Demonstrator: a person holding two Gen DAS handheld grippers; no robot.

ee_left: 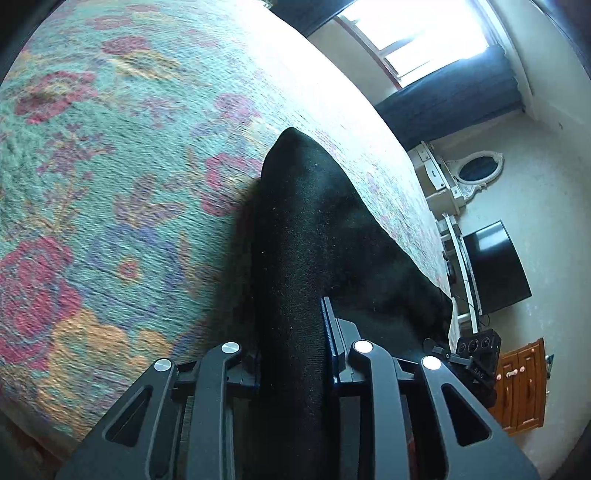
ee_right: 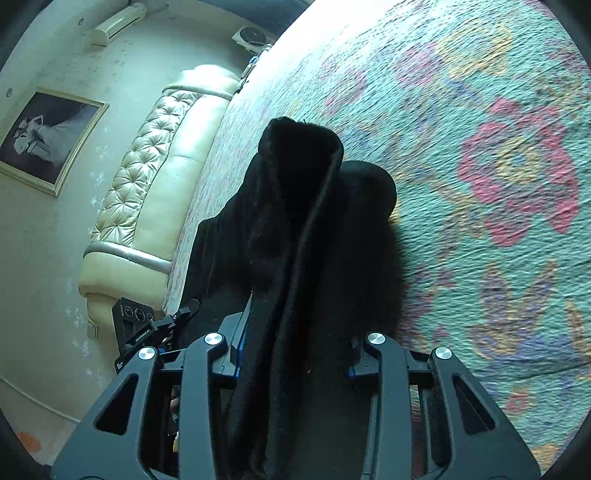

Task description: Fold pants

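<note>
Your left gripper [ee_left: 291, 354] has its jaws clenched on a fold of the black pants [ee_left: 303, 229]; the fabric runs up between the two fingers and rises to a rounded peak above the bed [ee_left: 110, 166]. Your right gripper [ee_right: 295, 350] likewise grasps the pants [ee_right: 295, 206], with a thick bunch of cloth and a seamed edge passing between its jaws. In both wrist views the garment is lifted off the floral bedspread and casts a dark shadow on it just beside the cloth.

From the left wrist you see the other gripper at the lower right, near the bed's edge, and beyond it a dark television [ee_left: 495, 266], an oval mirror [ee_left: 476, 170], a wooden cabinet [ee_left: 521, 387] with its doors closed so its contents are hidden, and a bright window [ee_left: 417, 33]. From the right wrist you see a cream tufted headboard [ee_right: 147, 184], a framed picture [ee_right: 48, 136] and an air conditioner [ee_right: 118, 22] on the wall.
</note>
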